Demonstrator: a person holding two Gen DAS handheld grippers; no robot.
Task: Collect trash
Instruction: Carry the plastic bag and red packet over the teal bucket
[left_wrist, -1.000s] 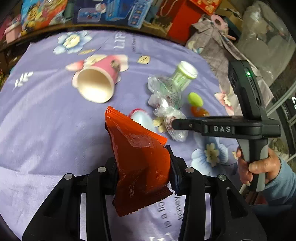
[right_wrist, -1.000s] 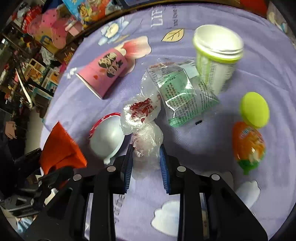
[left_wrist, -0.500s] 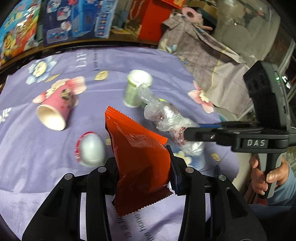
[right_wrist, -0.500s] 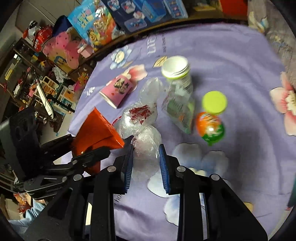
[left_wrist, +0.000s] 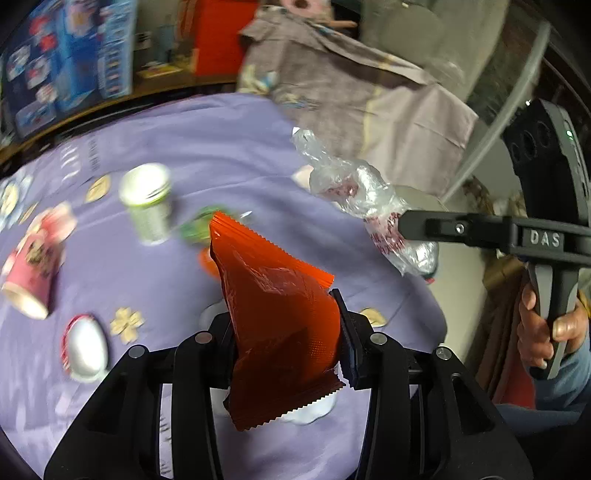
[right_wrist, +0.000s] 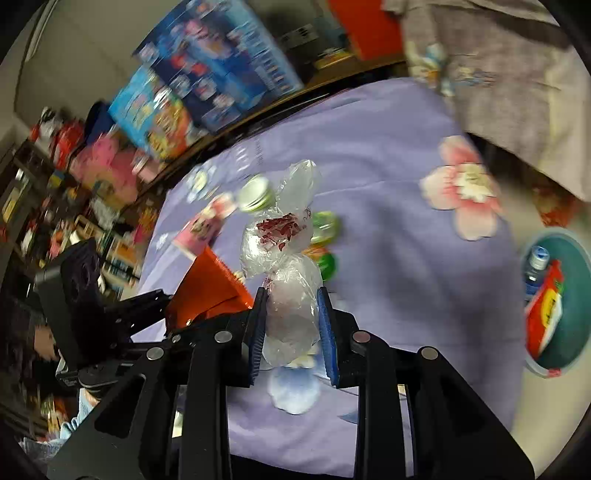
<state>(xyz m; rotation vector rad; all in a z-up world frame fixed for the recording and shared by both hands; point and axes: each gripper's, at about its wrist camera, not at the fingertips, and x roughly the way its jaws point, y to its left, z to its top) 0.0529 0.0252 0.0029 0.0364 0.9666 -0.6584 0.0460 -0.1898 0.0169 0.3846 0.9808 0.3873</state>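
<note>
1. A round table under a lilac flower-printed cloth (left_wrist: 221, 147) stands in a crowded room; blue toy boxes (right_wrist: 221, 62) fill the shelves behind it and a grey cloth (left_wrist: 351, 92) covers furniture beside it
2. Compared with one second ago, both tongs have gone up and away from the trash on the cloth; the table now looks smaller and its right edge and the pale floor are in view
3. The left gripper (left_wrist: 284, 332) is closed on a crinkled orange-red foil snack packet (left_wrist: 277, 314), as before; the packet stands upright between the pads, above the cloth
4. The right gripper (right_wrist: 291, 325) is pressed narrow on a crumpled clear plastic bag with red print (right_wrist: 288, 258); earlier the bag touched the cloth among the other wrappers, now it hangs free in the air
5. A round teal bin (right_wrist: 569, 314), new in the right wrist view, stands on the floor beside the table, with a bottle and a red packet inside
6. Left on the cloth: a pink paper cup (left_wrist: 33, 266) on its side, a white-and-green cup (left_wrist: 147, 206) upright, a silver egg-shaped half shell (left_wrist: 86, 345) and a green wrapper (left_wrist: 195, 229), partly hidden behind the orange packet
7. The held packet and bag block the middle of each view
</note>
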